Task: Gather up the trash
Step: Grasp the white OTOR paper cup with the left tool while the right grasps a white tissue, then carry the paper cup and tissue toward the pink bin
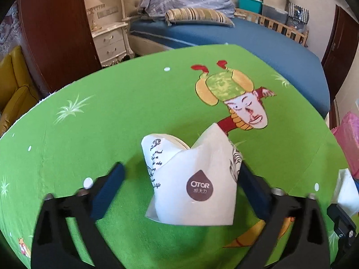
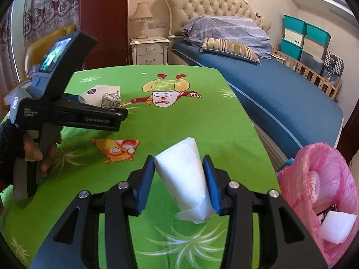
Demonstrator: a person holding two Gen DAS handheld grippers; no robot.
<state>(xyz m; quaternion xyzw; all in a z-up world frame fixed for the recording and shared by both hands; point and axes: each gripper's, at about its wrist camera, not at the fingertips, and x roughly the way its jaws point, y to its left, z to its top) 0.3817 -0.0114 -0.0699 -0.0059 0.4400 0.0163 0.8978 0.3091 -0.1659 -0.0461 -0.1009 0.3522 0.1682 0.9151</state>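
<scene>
A squashed white paper cup (image 1: 190, 179) with a brown OTOR drop logo stands on the green cartoon tablecloth (image 1: 101, 116). My left gripper (image 1: 181, 165) is open around it: the right pad sits against the cup's side and the left pad is a little apart from it. The right wrist view shows this cup (image 2: 101, 96) just beyond the left gripper's black body. My right gripper (image 2: 178, 159) is shut on a flattened white paper cup (image 2: 186, 179), held tilted above the cloth (image 2: 202, 123), both blue pads pressing its sides.
A pink trash bag (image 2: 314, 174) gapes at the table's right edge with a white foam piece (image 2: 336, 226) inside; it also shows as the pink bag (image 1: 350, 139). A blue bed (image 2: 280, 94) lies behind, a white nightstand (image 2: 149, 51) at the back. A hand (image 2: 33, 152) holds the left gripper's handle.
</scene>
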